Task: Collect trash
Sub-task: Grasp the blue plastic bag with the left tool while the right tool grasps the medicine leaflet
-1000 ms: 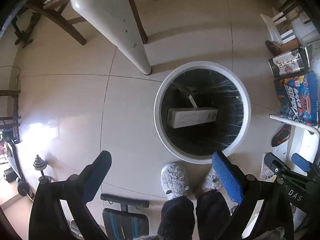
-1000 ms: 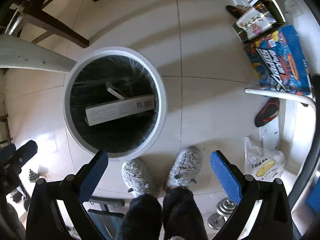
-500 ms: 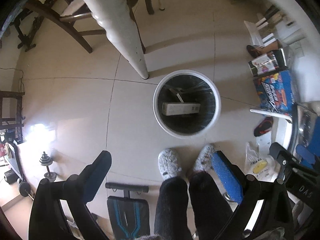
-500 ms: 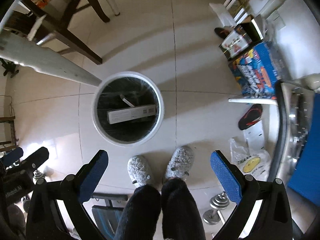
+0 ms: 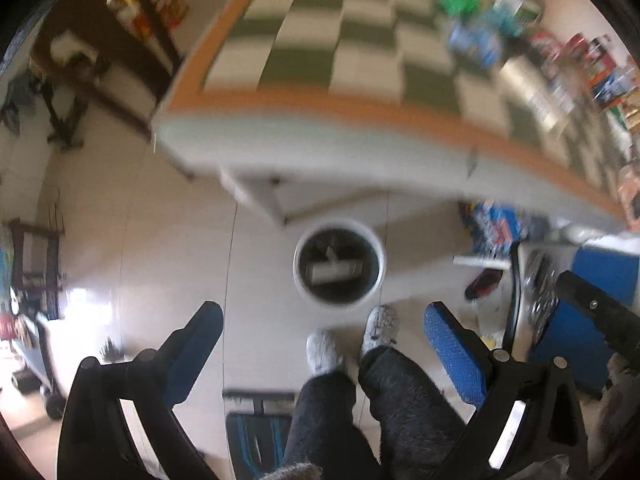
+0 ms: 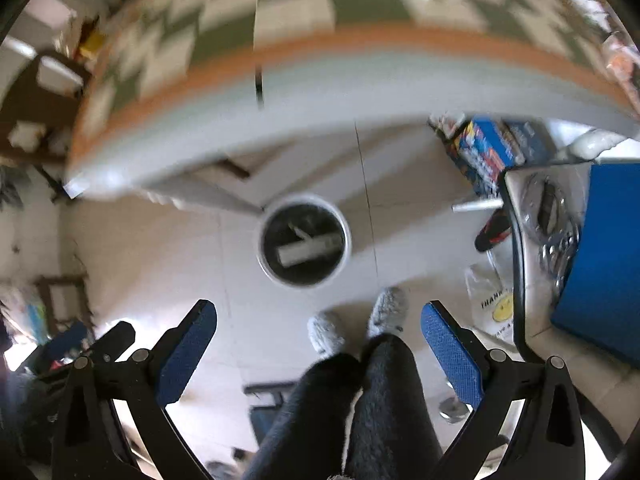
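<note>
Left gripper point(image 5: 324, 344): spread wide, nothing between the blue pads. Right gripper point(image 6: 320, 340): likewise wide apart and bare.

White bin point(image 5: 339, 265) on the floor, well below both tools, just ahead of the slippers point(image 5: 350, 336). Inside: a long pale box point(image 5: 335, 272), lying flat, long axis running left to right across the bin, plus a smaller scrap behind it, blurred.

Table with checked cloth point(image 5: 360, 56) up ahead, above the bin. On its far right side, packets and boxes point(image 5: 532, 92), too smeared to identify.

Judged: remaining trash lies forward and upward from the fingers, toward the right; right gripper probably the nearer, though not certain.
</note>
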